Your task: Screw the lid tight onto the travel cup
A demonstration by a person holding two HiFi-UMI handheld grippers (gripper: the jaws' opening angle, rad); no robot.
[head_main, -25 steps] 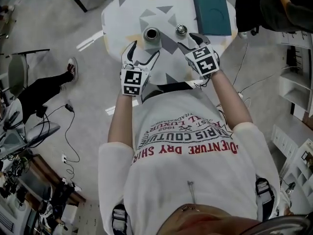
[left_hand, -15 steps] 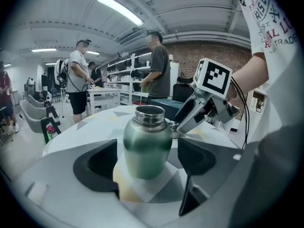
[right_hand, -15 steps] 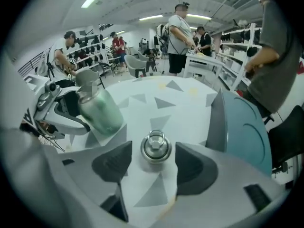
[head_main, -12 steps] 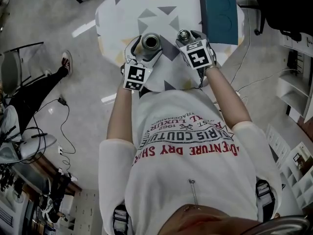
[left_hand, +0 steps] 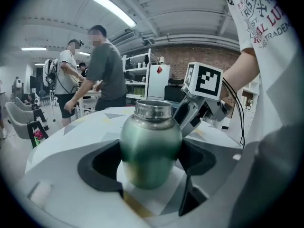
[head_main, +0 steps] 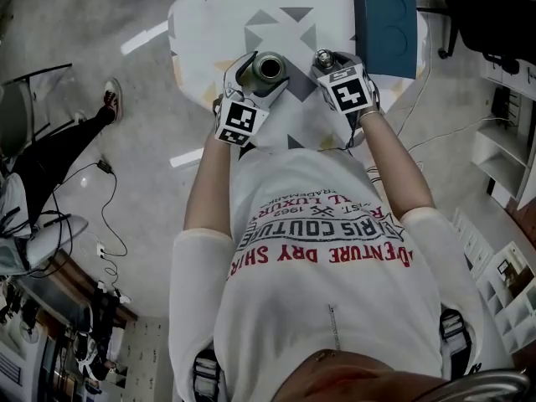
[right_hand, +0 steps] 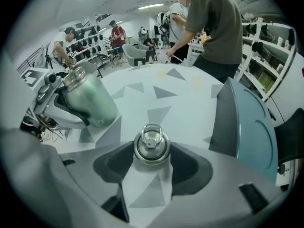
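The green steel travel cup (left_hand: 150, 144) stands lidless on the patterned table (head_main: 226, 15). My left gripper (left_hand: 149, 167) holds it, with both dark pads against its sides; the head view shows the cup (head_main: 270, 64) between the white jaws. To the right, the small steel lid (right_hand: 151, 145) with its ring handle rests on the table. My right gripper (right_hand: 152, 158) is lowered around the lid (head_main: 323, 57). Its jaws have just been opening and stand close on either side without pressing.
A teal box (head_main: 385, 19) lies on the table's right side, close beside the right gripper. The table edge runs just under both hands. People stand behind the table (left_hand: 102, 70). A seated person's leg (head_main: 59, 141) and cables lie on the floor at left.
Both grippers have come forward and down to the table. The cup, earlier ahead of the left jaws, is now between them. The lid is now between the right jaws.
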